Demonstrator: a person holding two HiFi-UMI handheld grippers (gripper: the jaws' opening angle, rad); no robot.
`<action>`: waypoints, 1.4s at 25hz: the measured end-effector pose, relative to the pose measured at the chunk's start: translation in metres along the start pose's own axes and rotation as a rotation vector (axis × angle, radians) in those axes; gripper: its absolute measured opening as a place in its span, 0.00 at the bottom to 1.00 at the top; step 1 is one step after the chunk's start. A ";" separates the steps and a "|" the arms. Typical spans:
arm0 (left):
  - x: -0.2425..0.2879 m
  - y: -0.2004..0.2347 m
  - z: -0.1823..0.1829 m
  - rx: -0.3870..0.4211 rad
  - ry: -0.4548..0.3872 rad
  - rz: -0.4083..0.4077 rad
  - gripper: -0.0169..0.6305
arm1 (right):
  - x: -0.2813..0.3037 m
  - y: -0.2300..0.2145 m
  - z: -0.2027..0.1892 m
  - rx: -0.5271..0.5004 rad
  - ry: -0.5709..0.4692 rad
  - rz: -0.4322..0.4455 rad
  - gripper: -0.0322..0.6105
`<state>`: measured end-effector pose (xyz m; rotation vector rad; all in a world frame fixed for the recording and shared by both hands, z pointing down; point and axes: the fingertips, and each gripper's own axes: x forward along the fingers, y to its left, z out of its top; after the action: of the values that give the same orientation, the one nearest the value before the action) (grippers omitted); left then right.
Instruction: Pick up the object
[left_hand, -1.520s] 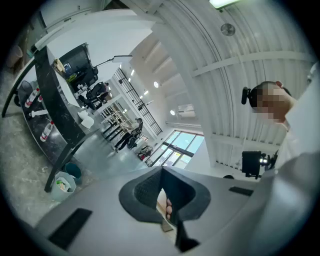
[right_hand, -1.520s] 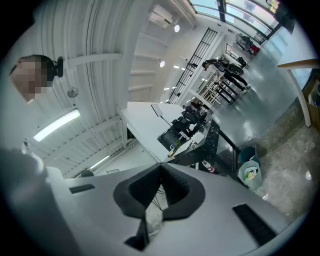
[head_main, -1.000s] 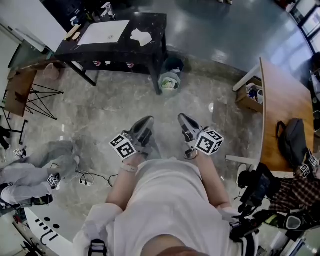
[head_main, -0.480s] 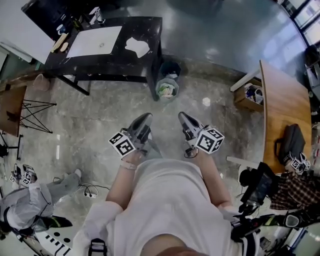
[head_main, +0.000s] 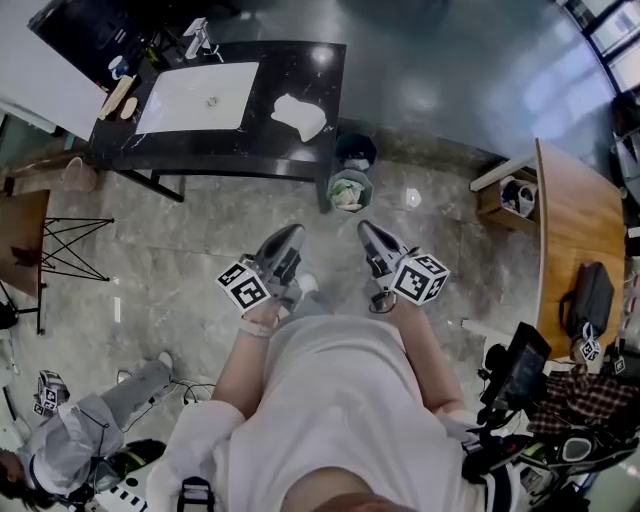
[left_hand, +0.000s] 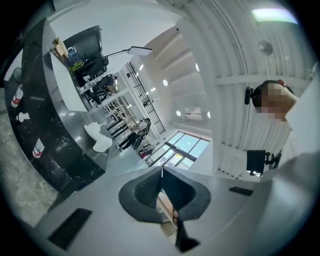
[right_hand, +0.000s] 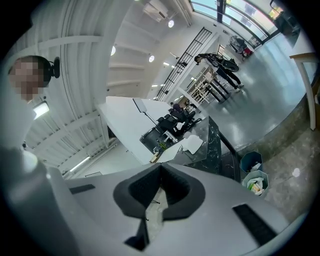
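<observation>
Closer than a second ago, the black counter (head_main: 325, 75) has slid toward the middle of the head view. The left claw (head_main: 288, 238) and the right claw (head_main: 366, 234) are each pressed together, empty, above the floor (head_main: 200, 240). A crumpled white cloth (head_main: 298, 115) lies on the counter beside the basin (head_main: 195, 98), well apart from both.

open floor (head_main: 190, 245) before black table (head_main: 332, 75)

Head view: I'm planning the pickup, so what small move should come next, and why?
Probably a step toward the black counter. The left gripper and right gripper are both shut and empty, held close to the body over the floor, while the counter with its white cloth lies well ahead, seemingly beyond reach.
</observation>
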<state>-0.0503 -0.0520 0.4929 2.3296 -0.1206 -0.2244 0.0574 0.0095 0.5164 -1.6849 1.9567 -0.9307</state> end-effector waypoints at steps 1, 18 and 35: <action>0.000 0.009 0.009 0.000 0.001 0.002 0.04 | 0.011 0.000 0.001 -0.001 0.003 -0.002 0.08; 0.006 0.083 0.058 -0.019 -0.073 0.128 0.04 | 0.096 -0.039 0.023 0.004 0.069 0.008 0.08; -0.005 0.083 0.081 0.044 -0.214 0.365 0.04 | 0.180 -0.090 0.061 -0.229 0.202 0.036 0.08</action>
<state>-0.0733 -0.1662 0.4981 2.2723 -0.6548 -0.2881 0.1269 -0.1838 0.5596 -1.7267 2.2950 -0.9245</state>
